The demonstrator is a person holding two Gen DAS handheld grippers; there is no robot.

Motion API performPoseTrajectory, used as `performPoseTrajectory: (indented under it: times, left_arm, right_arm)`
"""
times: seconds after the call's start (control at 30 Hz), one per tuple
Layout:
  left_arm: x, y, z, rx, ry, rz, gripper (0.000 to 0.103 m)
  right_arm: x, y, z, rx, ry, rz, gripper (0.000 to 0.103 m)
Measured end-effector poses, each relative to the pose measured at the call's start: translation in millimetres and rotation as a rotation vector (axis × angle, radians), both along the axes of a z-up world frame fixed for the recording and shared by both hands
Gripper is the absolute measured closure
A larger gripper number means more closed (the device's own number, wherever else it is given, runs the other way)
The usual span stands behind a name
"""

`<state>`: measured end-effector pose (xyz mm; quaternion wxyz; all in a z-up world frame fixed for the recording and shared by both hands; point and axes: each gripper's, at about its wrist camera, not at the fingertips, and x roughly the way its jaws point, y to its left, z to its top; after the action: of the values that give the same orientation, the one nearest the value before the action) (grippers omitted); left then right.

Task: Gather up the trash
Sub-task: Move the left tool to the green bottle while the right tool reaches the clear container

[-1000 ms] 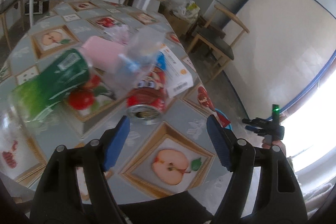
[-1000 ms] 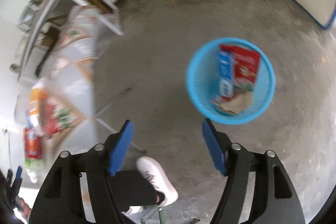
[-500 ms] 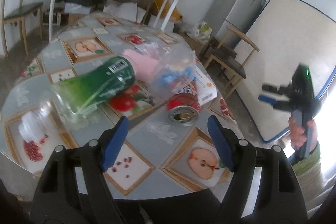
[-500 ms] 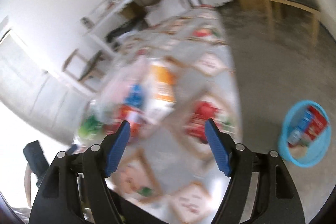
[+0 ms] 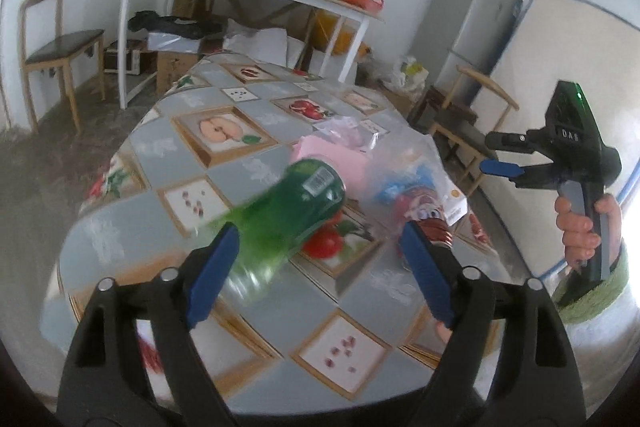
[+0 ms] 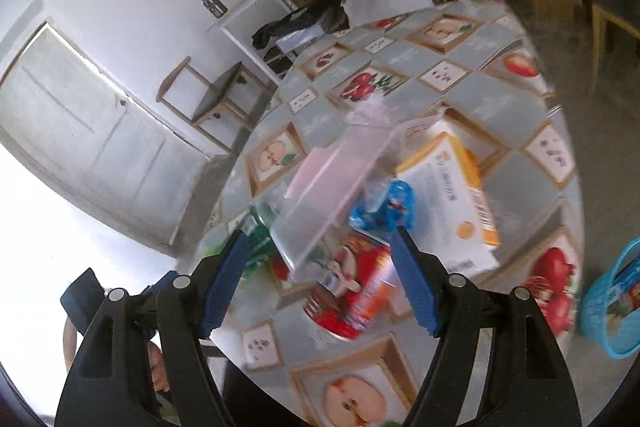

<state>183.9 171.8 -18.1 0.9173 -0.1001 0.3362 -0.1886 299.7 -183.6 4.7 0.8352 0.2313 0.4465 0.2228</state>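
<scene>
Right gripper (image 6: 320,283) has swung from the floor basket back over the table (image 5: 256,163) — both grippers spread, empty. Left gripper (image 5: 320,267) nearest green bottle (image 5: 292,215); red can (image 6: 356,287), orange box (image 6: 452,203) just beyond. Blue basket (image 6: 608,303) on floor, 2 items inside.

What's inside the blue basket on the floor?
The blue basket sits at the picture's edge. Something red shows through its mesh wall, but blur and the frame's edge hide what it is and anything beneath.

One green bottle (image 5: 296,211), one red can (image 6: 356,287), one orange-and-white box (image 6: 452,203), one pink pack (image 6: 332,171), one clear bag (image 5: 404,163), one blue basket (image 6: 612,303), two grippers.
</scene>
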Motion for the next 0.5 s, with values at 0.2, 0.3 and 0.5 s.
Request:
performPoseTrajectory:
  times: [0.2,0.3,0.5]
  left_arm:
    - [67,-26,-7,0.211,0.13,-0.164,0.02]
    - [98,-35,-19,0.247,0.238,-0.222,0.02]
    - [143,-51,-37,0.302,0.38,-0.287,0.02]
  right_arm:
    - [32,4,-24,0.093,0.081,-0.048,0.032]
    - [41,0,-33,0.149,0.111,-0.067,0.033]
    - [59,1,-52,0.232,0.174,-0.071,0.041]
